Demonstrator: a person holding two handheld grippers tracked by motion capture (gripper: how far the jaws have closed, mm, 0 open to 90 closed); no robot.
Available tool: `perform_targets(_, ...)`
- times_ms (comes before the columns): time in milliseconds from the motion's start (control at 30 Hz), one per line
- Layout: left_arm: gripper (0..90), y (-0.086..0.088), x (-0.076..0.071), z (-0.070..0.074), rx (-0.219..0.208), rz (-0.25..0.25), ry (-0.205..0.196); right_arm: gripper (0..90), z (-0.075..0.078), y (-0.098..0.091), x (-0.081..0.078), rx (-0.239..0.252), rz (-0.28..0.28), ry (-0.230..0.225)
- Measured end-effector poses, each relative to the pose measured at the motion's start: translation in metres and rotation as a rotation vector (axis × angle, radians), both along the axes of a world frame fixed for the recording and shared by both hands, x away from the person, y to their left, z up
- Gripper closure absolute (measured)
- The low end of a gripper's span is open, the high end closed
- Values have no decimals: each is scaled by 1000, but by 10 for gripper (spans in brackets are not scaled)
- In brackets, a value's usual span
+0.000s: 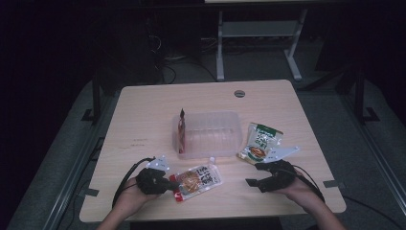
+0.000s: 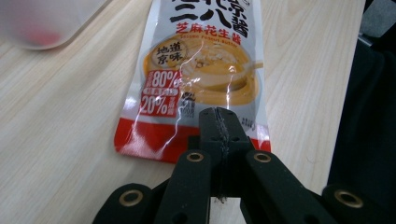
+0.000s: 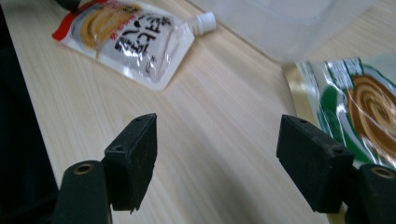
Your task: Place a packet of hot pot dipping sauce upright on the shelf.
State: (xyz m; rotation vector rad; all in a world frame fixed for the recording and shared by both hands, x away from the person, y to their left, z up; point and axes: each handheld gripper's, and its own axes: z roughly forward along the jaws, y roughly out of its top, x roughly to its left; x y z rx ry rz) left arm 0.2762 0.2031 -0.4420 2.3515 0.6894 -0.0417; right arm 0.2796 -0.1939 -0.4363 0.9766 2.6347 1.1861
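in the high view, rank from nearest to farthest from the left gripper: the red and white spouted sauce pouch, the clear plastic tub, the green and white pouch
1. Red and white spouted sauce pouch: clamped at its red end by the left gripper, near table edge.
2. Clear plastic tub: mid-table, beyond the pouch.
3. Green and white pouch: right of the tub, by the right gripper.

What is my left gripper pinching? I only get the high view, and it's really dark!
Observer: The left gripper has its jaws shut on the red bottom edge of the sauce pouch.
Operator: Is there a picture on it?
Observer: Yes, swirly tan sauce, with 80% and 20% printed on a red patch.
Operator: And my other gripper?
Observer: The right gripper has its jaws open, with nothing but bare table between them.
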Motion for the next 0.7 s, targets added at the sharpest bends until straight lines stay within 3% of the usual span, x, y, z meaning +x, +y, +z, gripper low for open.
perform_targets(367,899,1,3,4,2,30,-41,282,1,50,27,31,65,1)
perform_targets(700,899,0,4,1,34,12,-56,276,-8,84,41,49,118,56)
